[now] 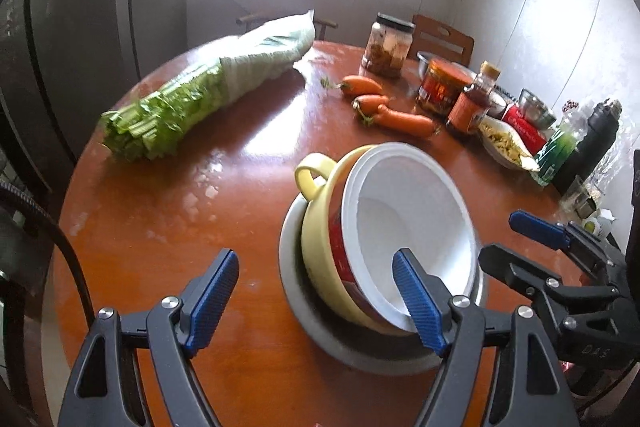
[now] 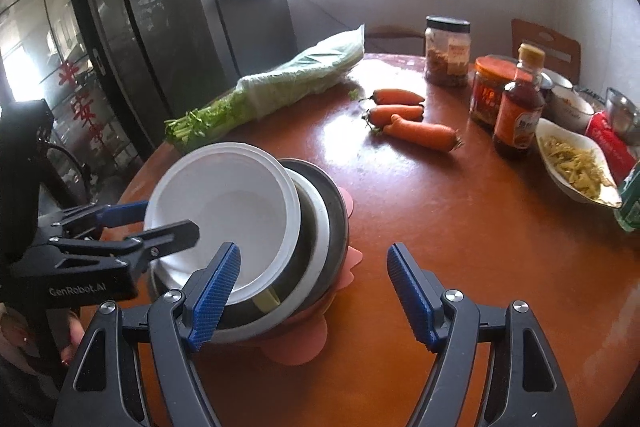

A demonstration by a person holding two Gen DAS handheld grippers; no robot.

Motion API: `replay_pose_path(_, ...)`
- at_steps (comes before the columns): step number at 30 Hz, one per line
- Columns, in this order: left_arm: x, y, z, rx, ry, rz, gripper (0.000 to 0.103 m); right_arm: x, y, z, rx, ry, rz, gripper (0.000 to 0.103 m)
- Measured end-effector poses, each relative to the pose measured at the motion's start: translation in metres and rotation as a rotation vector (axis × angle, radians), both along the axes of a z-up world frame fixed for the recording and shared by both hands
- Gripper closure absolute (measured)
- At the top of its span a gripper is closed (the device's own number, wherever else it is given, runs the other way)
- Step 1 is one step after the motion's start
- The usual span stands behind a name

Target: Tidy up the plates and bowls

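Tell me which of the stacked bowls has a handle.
The yellow bowl, second from the top, has a loop handle at its rim. The white bowl tilted inside it and the grey metal bowl beneath it show none.

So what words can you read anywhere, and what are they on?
"GenRobot.AI": white letters on the black body of the left tongs, seen from the right wrist.
"DAS" (uncertain, faint): on the body of the right tongs.
Sauce bottle label, chili jar, pickle jar, red box: print too blurred.
Red characters on the glass door: unreadable.
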State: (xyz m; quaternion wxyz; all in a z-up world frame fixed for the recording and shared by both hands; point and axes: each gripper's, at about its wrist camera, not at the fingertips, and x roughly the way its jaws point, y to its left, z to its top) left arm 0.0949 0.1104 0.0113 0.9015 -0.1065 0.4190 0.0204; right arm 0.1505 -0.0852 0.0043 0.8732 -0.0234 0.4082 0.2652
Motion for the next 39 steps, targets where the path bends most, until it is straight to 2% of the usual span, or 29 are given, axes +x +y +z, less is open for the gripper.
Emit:
replay_pose_path(5, -0.021, -0.003, 0.015, 0.021, -0.064, 0.022, 0.024, -0.016, -0.003, 0.009, -0.002, -0.031, -0.007, 0.025)
replay_pose_path(10, -0.043, -0.010, 0.017, 0.050, -0.083, 0.032, 0.023, -0.038, -0.002, 0.014, -0.033, -0.080, -0.008, 0.025)
replay_pose_path(21, -0.090, -0.032, 0.002, 0.095, -0.083, 0.048, 0.022, -0.090, -0.010, 0.006, -0.072, -0.135, -0.017, 0.024)
replay_pose_path(39, -0.114, -0.056, -0.014, 0.134, -0.066, 0.044, 0.022, -0.133, -0.022, -0.013, -0.102, -0.160, -0.044, 0.022)
